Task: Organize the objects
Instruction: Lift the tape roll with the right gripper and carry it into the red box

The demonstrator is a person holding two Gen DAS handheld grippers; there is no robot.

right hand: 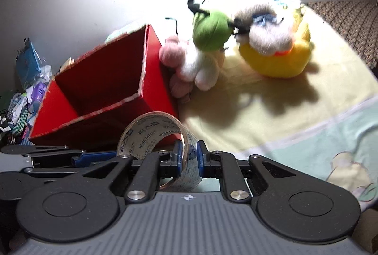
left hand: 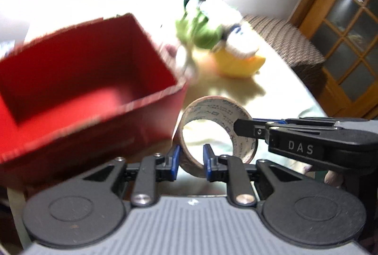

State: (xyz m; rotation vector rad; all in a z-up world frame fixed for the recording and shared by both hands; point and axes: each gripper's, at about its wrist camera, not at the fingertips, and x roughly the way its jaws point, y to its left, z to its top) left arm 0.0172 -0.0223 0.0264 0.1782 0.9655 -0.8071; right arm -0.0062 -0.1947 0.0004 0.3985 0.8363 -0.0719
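blur: red box (left hand: 89, 80) and plush toys (left hand: 212, 42) smeared in left wrist view | cut off: box's left side runs past that frame edge | hidden: tape roll (right hand: 165, 137) lower rim behind right gripper's fingers (right hand: 200, 160) | unreadable: clutter pile (right hand: 21, 99) at left edge

Strong backlight from behind the red box (right hand: 99, 87), top centre blown out in both views. Left wrist view heavily motion-blurred: box and plush toys (left hand: 212, 42) smeared, detail lost. Right wrist view sharper; toys cast hard shadows toward the camera. Fisheye bends edges, corners vignette dark. Light source probably a lamp.
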